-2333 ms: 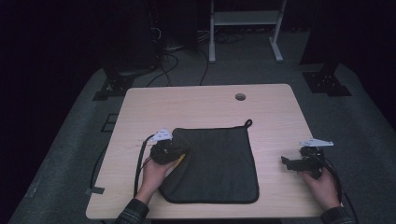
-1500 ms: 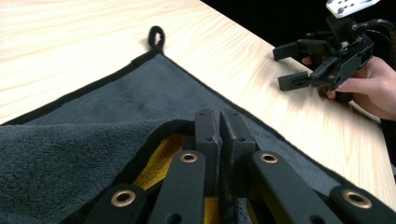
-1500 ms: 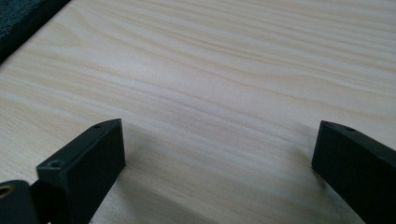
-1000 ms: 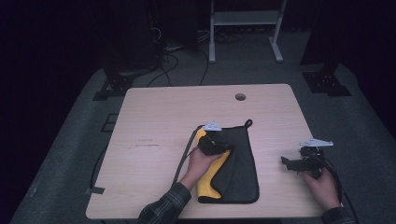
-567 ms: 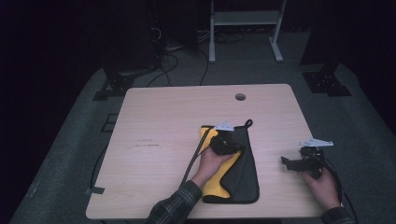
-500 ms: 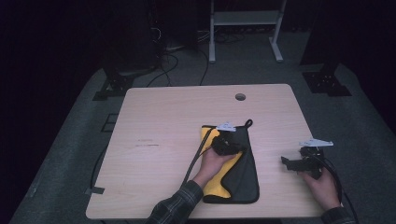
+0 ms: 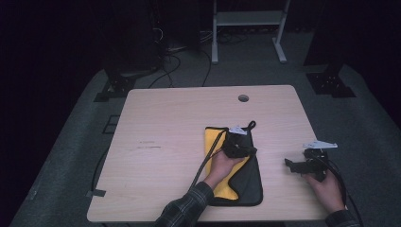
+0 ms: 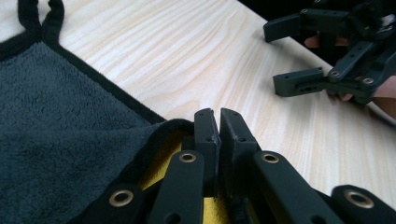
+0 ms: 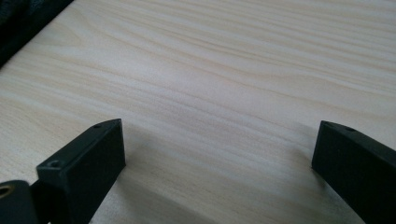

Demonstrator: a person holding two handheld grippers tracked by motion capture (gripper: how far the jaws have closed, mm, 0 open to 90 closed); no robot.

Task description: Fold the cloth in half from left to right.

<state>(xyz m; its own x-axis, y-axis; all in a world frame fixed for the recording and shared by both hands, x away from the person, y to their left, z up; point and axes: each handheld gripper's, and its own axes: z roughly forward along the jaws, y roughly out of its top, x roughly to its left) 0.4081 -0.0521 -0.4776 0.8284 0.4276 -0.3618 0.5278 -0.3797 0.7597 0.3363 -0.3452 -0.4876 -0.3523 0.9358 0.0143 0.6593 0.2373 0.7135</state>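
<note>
Left tongs (image 8: 218, 122) clamp the cloth (image 7: 246, 177) hem at 3 o'clock; it may slip. Right tongs (image 7: 289, 164) gape.

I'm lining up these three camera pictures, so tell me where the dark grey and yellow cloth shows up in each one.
High view: the cloth lies right of the table's centre, folded, yellow underside up, under the left gripper.
Left gripper view: it covers the left side, its black hem pinched in the shut jaws.
Right gripper view: a dark sliver in the top left corner.
Shared landmark: the pale wooden table.
</note>
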